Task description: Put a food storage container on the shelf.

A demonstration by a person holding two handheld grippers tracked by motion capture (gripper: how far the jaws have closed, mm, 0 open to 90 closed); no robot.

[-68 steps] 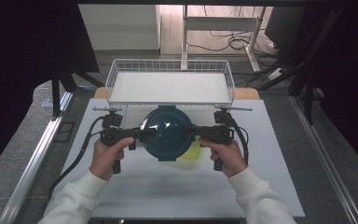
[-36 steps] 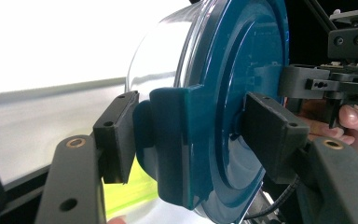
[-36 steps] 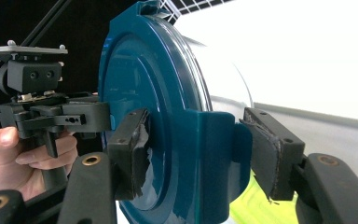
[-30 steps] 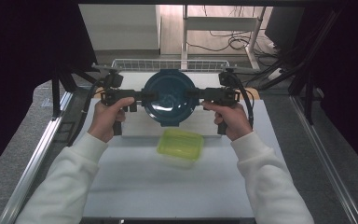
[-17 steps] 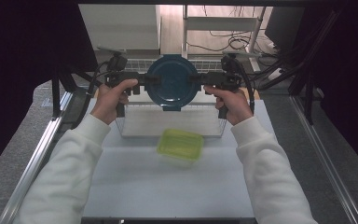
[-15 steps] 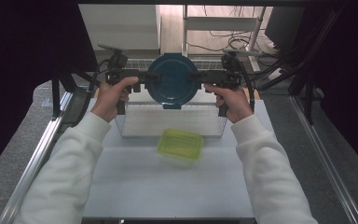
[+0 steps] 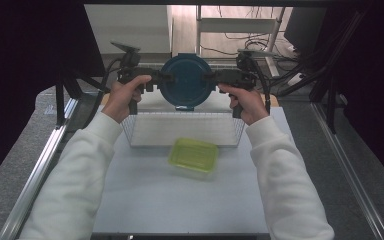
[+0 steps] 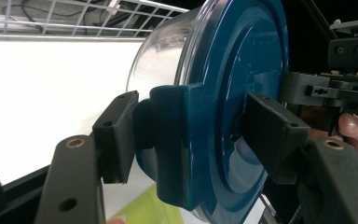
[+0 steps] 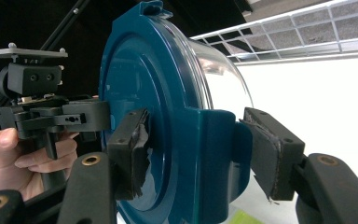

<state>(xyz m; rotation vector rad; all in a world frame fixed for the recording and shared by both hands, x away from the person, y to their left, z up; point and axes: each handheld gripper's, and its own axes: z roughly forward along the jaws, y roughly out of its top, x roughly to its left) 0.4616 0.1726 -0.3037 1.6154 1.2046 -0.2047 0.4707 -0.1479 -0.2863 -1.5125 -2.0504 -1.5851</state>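
Lifted and tipped on edge since before, one blue-lidded container (image 7: 186, 81) sits clamped between two hand-held grippers, left (image 7: 161, 79) and right (image 7: 211, 78), one green box (image 7: 193, 155) below them.

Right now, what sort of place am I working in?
Likely a lab or test bench rather than a kitchen: a white table framed by metal rails, loose cables on the floor behind, and a wire basket set up for handling the blue lidded container.

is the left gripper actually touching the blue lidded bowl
Touching. In the left gripper view the left gripper has both jaws pressed onto a side tab of the blue lidded bowl, no gap showing.
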